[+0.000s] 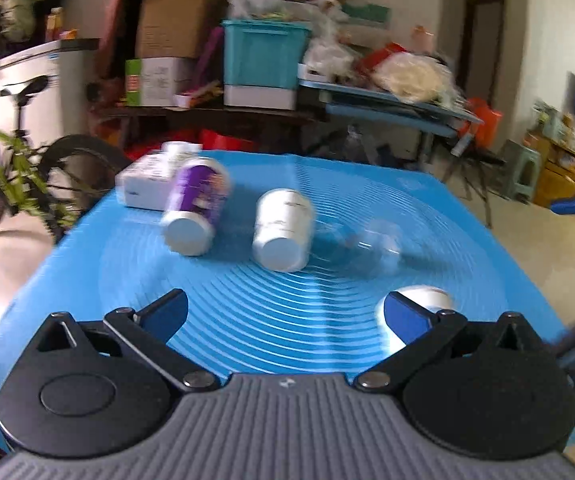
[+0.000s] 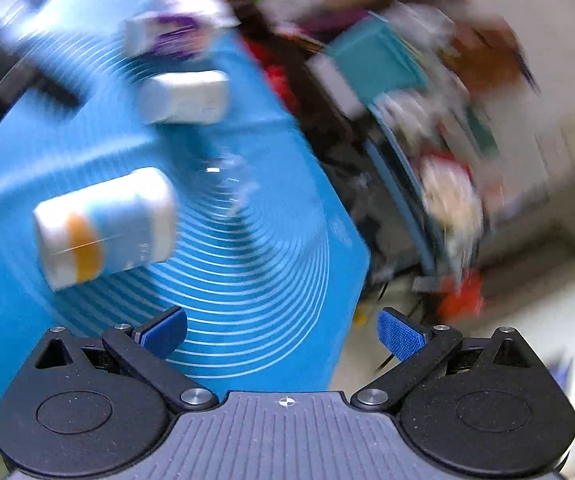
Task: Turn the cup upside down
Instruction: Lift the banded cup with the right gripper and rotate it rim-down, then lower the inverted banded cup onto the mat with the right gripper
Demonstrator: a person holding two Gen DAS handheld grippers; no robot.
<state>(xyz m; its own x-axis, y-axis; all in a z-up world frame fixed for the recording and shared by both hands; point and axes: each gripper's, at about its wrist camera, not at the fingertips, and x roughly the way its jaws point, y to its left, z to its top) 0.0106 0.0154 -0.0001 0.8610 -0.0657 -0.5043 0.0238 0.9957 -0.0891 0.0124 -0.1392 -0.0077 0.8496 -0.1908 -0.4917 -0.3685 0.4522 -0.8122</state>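
A clear plastic cup (image 1: 375, 246) stands on the blue mat (image 1: 247, 320), right of centre; in the blurred right wrist view it is a faint glint (image 2: 227, 184). My left gripper (image 1: 285, 312) is open and empty, low over the mat's near side, short of the cup. Its right finger (image 1: 405, 318) partly hides a white bottle (image 1: 427, 300). My right gripper (image 2: 283, 334) is open and empty, rolled sideways over the mat's edge (image 2: 343, 280). The same bottle, white with an orange band (image 2: 103, 226), lies ahead to its left.
A purple-labelled bottle (image 1: 195, 212), a white bottle (image 1: 283, 230) and a white box (image 1: 147, 182) sit on the mat's far left. Beyond the mat are a teal bin (image 1: 263, 64), cluttered tables, a bicycle (image 1: 19, 172) and bare floor (image 1: 527, 248) on the right.
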